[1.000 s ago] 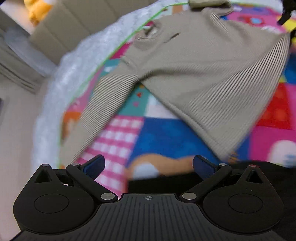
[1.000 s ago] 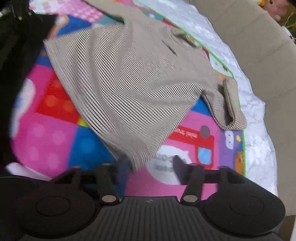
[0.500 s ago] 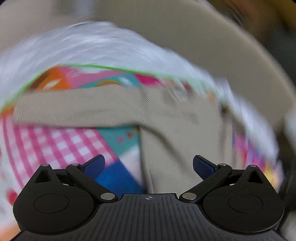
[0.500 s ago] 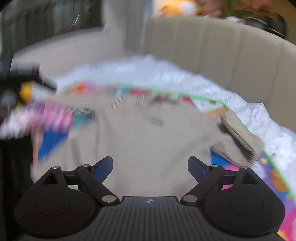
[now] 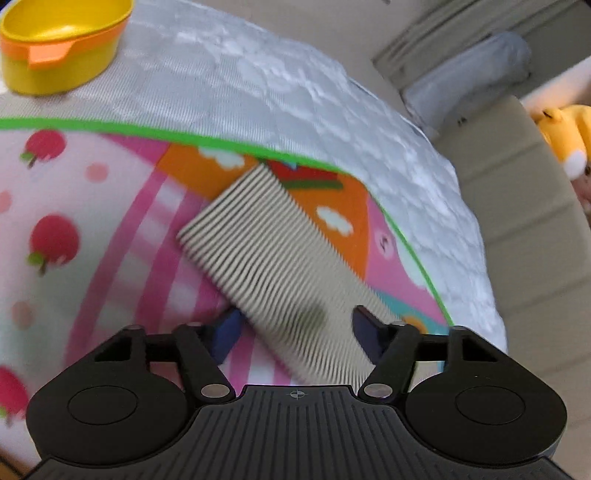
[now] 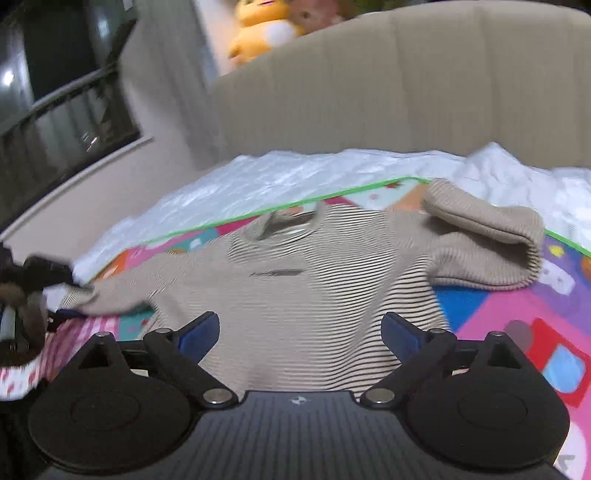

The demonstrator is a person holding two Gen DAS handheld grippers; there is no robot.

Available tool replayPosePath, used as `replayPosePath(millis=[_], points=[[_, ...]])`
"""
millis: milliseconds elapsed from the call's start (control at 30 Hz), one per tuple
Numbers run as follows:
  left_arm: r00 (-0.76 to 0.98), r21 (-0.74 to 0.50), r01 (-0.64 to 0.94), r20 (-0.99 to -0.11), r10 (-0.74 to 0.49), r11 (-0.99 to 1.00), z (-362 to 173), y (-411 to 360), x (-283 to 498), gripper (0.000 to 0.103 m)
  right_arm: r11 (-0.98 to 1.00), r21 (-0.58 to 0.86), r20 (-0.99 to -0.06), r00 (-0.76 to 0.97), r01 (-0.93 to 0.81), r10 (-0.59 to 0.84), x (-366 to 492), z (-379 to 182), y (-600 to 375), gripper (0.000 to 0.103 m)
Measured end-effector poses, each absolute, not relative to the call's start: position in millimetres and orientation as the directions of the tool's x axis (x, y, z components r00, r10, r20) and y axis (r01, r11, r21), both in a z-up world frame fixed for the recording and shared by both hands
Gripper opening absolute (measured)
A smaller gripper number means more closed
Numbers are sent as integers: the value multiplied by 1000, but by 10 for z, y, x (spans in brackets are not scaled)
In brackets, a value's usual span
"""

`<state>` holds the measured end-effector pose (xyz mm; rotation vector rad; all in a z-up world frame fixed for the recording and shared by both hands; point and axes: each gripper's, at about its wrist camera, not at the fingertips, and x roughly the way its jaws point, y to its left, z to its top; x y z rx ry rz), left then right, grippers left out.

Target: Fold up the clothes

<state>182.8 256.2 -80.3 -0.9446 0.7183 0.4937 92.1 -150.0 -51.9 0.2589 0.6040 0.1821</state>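
A beige striped sweater (image 6: 295, 295) lies spread on a colourful play mat (image 6: 535, 332), neck opening (image 6: 288, 227) at the far side. Its right sleeve (image 6: 487, 251) is folded back on itself. My right gripper (image 6: 300, 332) hovers open over the sweater's near hem. In the left wrist view the other sleeve (image 5: 273, 251) runs diagonally across the mat (image 5: 92, 221). My left gripper (image 5: 295, 332) is open, its jaws narrower than before, with the sleeve passing between the fingers. A dark blurred shape at the sleeve end (image 6: 40, 273) looks like the left gripper.
A yellow and orange bowl (image 5: 59, 44) stands on the white quilted blanket (image 5: 295, 92) beyond the mat's green edge. A beige sofa back (image 6: 406, 92) rises behind. Yellow plush toys (image 6: 258, 29) sit on top of it. A dark window (image 6: 55, 92) is at the left.
Both grippers swung away from the hem. The left one moved out to the left sleeve and its jaws narrowed. The right one let go of the hem, opened and now faces the sweater front.
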Motion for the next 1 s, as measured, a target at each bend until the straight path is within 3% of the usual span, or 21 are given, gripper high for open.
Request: replayPosePath(millis=[33,67,100,333,533,733,900,1000], points=[[655,-527,-680,-749,99,509,-797,2556,1883,37,950,303,-526,819,-72,229,913,-514,-1554,95],[647,-513,-686,-755,111,516,-742,2562,1917,11,946,318,-515,828,-54,220,907,-506,-1608,95],[639,-499,-691,-759,121,523,-681,2569,1948,9,941,335,-506,836,-38,214,901,-498,-1661,95],[798,-503,-494,-586,140,710,486,2235,2146,10,902,432,-457,866,18,202,851,-429,-1952,95],[876,-451,-266,-482,18,852,1025,1241,2446,10,899,436,-415,894,33,168,793,-334,-2052,95],[841,-427,-85,-515,-165,900,884,113,2739,10,891,450,-415,897,60,149,821,-338,-2144,95],[770,-470,-11,-567,-293,882,524,-391,2707,10,882,465,-424,895,83,139,840,-375,-2222,95],[718,-499,30,-592,-366,866,306,-689,2685,17,863,493,-441,886,107,142,872,-414,-2289,95]])
